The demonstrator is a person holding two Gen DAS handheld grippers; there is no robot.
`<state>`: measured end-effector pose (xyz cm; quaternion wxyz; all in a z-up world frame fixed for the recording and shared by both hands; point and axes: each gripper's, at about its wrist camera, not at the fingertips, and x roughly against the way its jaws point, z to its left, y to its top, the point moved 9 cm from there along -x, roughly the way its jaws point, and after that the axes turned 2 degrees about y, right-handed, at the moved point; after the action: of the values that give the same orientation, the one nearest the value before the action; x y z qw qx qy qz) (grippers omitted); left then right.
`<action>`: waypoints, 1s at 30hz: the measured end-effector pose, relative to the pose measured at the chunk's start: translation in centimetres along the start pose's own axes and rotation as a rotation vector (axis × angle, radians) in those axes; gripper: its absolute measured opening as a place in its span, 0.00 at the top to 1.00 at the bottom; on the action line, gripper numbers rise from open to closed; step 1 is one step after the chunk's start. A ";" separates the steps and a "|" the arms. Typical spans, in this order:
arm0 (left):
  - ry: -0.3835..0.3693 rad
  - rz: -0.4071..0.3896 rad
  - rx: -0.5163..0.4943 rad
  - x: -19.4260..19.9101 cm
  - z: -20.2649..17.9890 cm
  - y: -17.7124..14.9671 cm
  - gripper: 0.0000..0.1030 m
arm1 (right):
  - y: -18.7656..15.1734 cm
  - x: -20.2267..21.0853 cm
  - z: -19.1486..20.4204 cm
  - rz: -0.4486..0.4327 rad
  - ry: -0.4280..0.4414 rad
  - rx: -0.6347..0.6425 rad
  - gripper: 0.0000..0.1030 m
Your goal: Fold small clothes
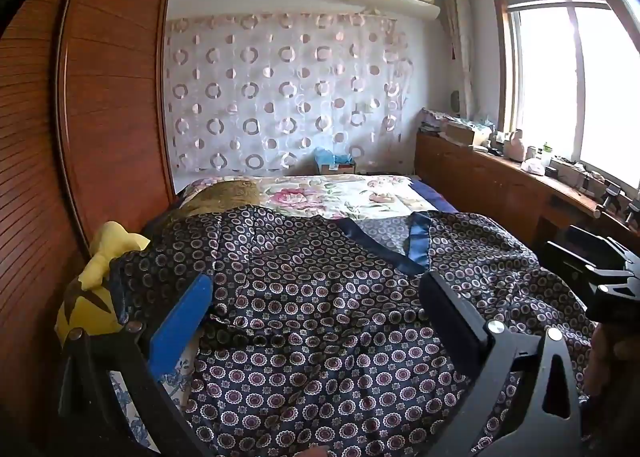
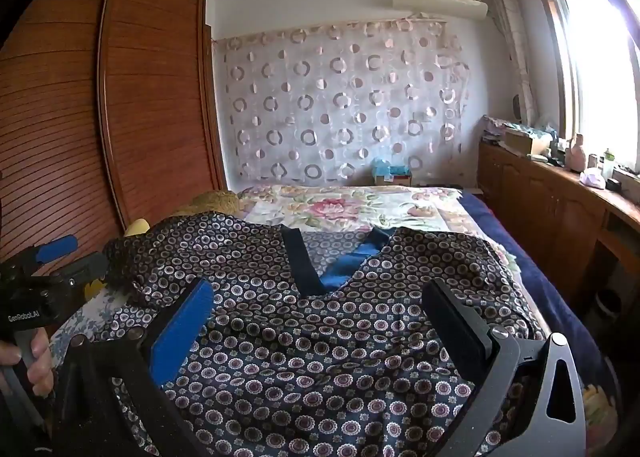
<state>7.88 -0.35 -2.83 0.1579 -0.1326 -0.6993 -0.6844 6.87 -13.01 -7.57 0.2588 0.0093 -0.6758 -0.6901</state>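
While both claws hover over the bed (image 2: pixel 520 257), the garment (image 1: pixel 320 317) lies spread across its near half, a dark satin top printed with small round flowers and trimmed in blue at the neckline (image 2: pixel 320 261). Its V-shaped neck opening points toward the far end of the bed, where a floral cover (image 1: pixel 340 195) lies bare. The cloth is rumpled, with folds running toward the bed's right edge. The left claw (image 1: pixel 316 297) stands wide open above the garment's left part, one blue pad (image 1: pixel 180 321) near the bed's left edge and the dark finger (image 1: pixel 452 321) over the middle of the cloth; nothing is caught between them. The right claw (image 2: pixel 318 309) is spread just as wide above the garment's right part, below the neckline, and grips nothing either. In the right wrist view a hand (image 2: pixel 36 361) holds the left tool's handle at the bed's left edge. A yellow plush toy (image 1: pixel 96 289) sits at that left edge, partly under the cloth, against the wooden wardrobe (image 1: pixel 100 97). A wooden bench (image 2: pixel 560 193) crowded with small items runs along the bed's right side under the window (image 1: pixel 560 89).
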 end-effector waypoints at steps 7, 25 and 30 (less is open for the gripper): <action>-0.001 -0.003 0.000 0.0 0.0 -0.1 0.00 | 0.1 0.1 -0.1 -0.002 0.001 -0.003 0.00; 0.002 -0.004 -0.002 0.0 -0.1 0.0 0.00 | 0.1 0.2 -0.2 -0.004 0.001 -0.008 0.00; 0.001 -0.005 -0.002 0.0 -0.1 0.0 0.00 | 0.0 0.2 -0.2 -0.004 0.002 -0.009 0.00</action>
<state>7.86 -0.44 -2.78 0.1565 -0.1309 -0.6990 -0.6854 6.79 -13.24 -7.48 0.2583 0.0103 -0.6725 -0.6935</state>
